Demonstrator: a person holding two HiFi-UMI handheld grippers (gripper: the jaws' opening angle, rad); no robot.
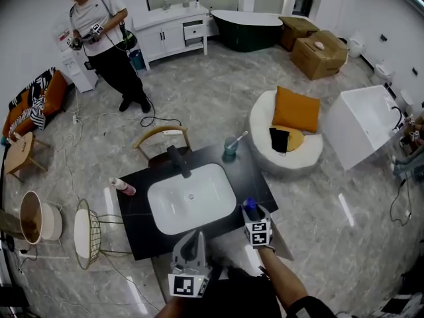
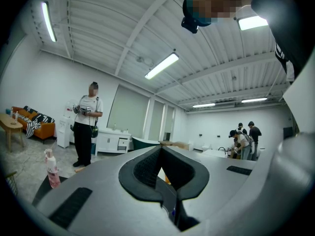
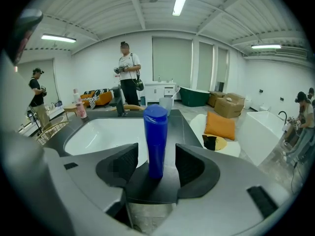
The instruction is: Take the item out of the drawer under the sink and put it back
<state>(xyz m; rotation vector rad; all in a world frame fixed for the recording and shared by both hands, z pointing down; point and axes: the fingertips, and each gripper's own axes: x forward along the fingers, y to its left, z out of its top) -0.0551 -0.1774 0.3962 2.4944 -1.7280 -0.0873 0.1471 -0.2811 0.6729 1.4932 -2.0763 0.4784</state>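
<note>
the right tongs (image 3: pixel 156 154) stand wide open, with the blue bottle (image 3: pixel 155 124) upright between the two pads (image 3: pixel 122 163) (a clear gap shows on each side, so neither pad presses on it). the bottle stands on its own base on the black counter (image 1: pixel 260 181), right at the counter's near edge, at the corner closest to these tongs. just beyond the bottle and to its left, seen along the jaws, lies the white sink basin (image 1: pixel 192 197). past the basin's far rim rises the dark faucet (image 1: pixel 179 161), and farther to the left a pink bottle (image 1: pixel 122 187) is on the counter. straight ahead of the right tongs, at the counter's far edge, stands a pale cup (image 1: pixel 230 146) with a toothbrush (image 1: pixel 240 136) leaning in it. off to the right of the right tongs, on the floor, an orange cushion (image 1: pixel 296 110) rests on a round white seat (image 1: pixel 264 128).

the left tongs (image 2: pixel 160 149) are closed, their dark pads (image 2: pixel 145 168) meeting at the tips with nothing gripped between them. in the head view they sit just to the left of the right tongs, short of the counter's near edge and apart from the bottle, pointing toward the basin. well beyond them and to the left, a person (image 1: pixel 103 32) stands in front of a white cabinet (image 1: pixel 169 35).
</note>
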